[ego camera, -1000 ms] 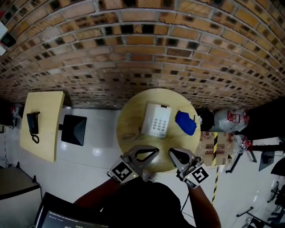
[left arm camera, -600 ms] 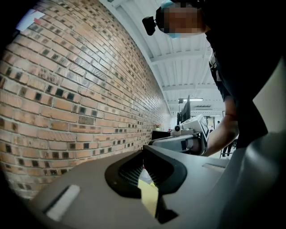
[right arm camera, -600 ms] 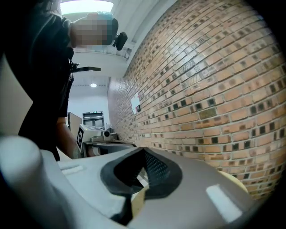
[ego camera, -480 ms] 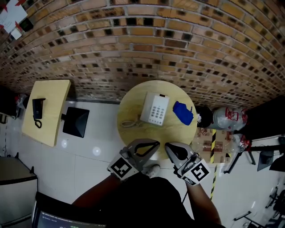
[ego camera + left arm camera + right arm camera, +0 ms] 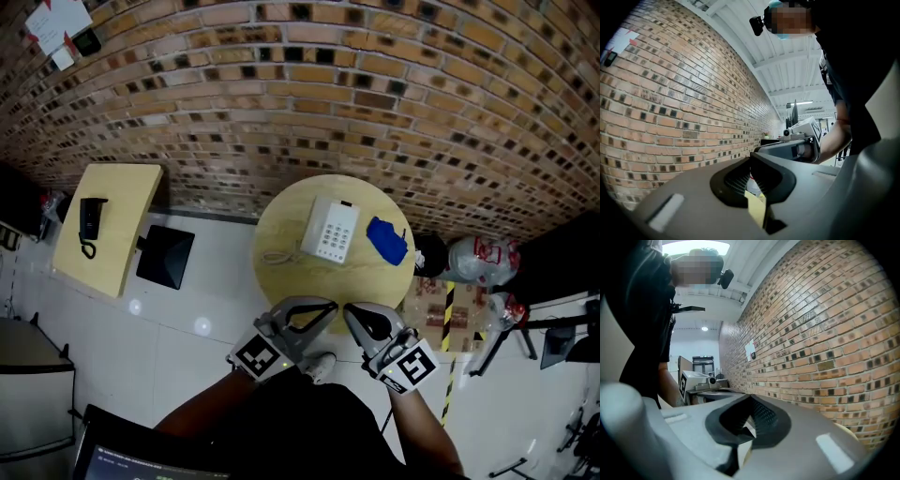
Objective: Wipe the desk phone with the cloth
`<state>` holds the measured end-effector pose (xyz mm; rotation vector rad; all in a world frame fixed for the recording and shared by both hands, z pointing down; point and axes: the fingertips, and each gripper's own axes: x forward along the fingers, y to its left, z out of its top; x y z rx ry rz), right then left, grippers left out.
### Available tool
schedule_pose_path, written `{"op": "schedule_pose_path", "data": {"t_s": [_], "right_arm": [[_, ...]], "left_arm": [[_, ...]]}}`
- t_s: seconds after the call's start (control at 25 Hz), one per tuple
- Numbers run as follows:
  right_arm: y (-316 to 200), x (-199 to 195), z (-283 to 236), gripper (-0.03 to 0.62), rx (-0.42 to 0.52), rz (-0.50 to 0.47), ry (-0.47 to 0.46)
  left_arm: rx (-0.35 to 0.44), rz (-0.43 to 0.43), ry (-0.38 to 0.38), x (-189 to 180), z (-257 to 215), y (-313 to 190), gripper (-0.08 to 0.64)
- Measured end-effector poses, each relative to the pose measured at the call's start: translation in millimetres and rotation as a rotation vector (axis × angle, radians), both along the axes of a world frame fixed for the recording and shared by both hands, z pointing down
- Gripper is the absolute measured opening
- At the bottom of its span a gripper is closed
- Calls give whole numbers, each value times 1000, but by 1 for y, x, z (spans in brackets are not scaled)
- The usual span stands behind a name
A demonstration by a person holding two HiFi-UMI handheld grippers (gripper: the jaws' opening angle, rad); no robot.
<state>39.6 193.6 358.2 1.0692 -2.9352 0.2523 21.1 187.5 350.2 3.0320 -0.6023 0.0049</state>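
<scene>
A white desk phone (image 5: 330,231) with a grey keypad lies on the round wooden table (image 5: 291,211), its cord trailing to the left. To the right of the phone lies a crumpled blue cloth (image 5: 387,241). Both grippers hover at the table's near edge, well short of the phone and cloth. My left gripper (image 5: 329,307) is shut with nothing in it, its tips meeting in the left gripper view (image 5: 751,157). My right gripper (image 5: 348,312) is also shut and empty, its tips meeting in the right gripper view (image 5: 750,396). The two gripper tips point toward each other, almost touching.
A brick wall (image 5: 309,103) rises behind the table. A rectangular wooden table (image 5: 127,202) with a black phone (image 5: 89,218) stands at the left, with a black seat (image 5: 166,257) beside it. Bags (image 5: 478,258) and a yellow-black striped strip (image 5: 448,309) lie on the floor at the right.
The head view has drifted, so the table sits slightly higher and farther. Both grippers have drawn a little closer together at the near edge. The phone and cloth have not moved.
</scene>
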Motion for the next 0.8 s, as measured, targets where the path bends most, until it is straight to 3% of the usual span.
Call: {"op": "schedule_pose_path", "data": {"t_s": [0.8], "right_arm": [[26,0,-5,0,-2,-33,0]], "left_arm": [[-3,-10,-25,4,-5,25,0]]}}
